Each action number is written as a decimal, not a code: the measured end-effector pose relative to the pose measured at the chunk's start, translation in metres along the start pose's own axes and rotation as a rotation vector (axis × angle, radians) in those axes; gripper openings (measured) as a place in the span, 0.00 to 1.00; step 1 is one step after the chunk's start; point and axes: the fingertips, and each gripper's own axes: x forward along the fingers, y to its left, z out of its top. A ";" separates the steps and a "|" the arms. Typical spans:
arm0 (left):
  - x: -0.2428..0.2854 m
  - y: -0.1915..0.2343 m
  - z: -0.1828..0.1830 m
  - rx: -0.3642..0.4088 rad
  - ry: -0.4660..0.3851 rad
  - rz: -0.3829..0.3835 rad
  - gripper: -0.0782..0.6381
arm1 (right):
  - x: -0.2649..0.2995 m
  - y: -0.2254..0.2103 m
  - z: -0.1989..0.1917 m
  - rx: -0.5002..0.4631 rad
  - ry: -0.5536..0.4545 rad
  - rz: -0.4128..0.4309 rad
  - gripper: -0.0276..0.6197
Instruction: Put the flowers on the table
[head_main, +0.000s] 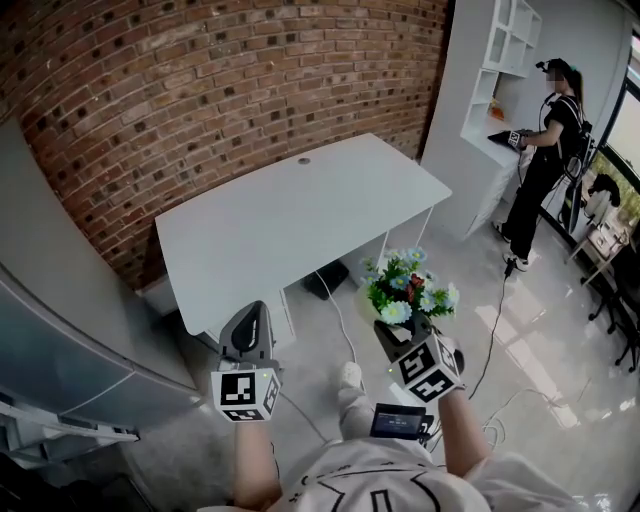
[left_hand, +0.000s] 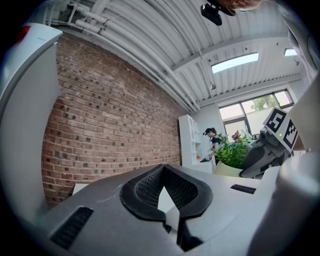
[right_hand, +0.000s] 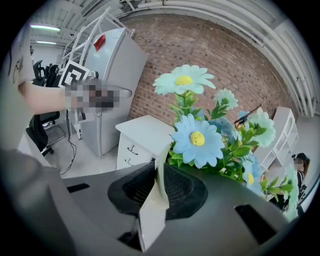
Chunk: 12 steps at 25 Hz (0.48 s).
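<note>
The flowers (head_main: 410, 290) are a bunch of pale blue and white daisies with green leaves in a cream pot. In the head view they hang above the floor, just off the near right corner of the white table (head_main: 290, 225). My right gripper (head_main: 398, 338) is shut on the pot's rim. In the right gripper view the cream pot wall (right_hand: 152, 210) is pinched between the pads, and the blooms (right_hand: 197, 137) rise just beyond. My left gripper (head_main: 256, 310) hovers near the table's front edge, shut and empty. In the left gripper view the flowers (left_hand: 232, 152) show to the right.
A brick wall (head_main: 200, 90) runs behind the table. A grey fridge (head_main: 60, 370) stands at the left, and a white drawer unit (right_hand: 137, 137) is beside it. Cables (head_main: 340, 320) trail on the floor under the table. A person (head_main: 545, 160) stands by white shelves (head_main: 505, 60) at the back right.
</note>
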 end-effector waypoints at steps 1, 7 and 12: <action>0.004 0.002 -0.001 0.004 0.002 0.003 0.13 | 0.005 -0.004 0.000 -0.001 -0.002 0.001 0.13; 0.040 0.016 -0.009 0.010 0.025 0.034 0.13 | 0.039 -0.035 0.002 0.006 -0.014 0.019 0.13; 0.078 0.031 -0.008 0.018 0.026 0.053 0.13 | 0.071 -0.064 0.007 0.005 -0.020 0.038 0.13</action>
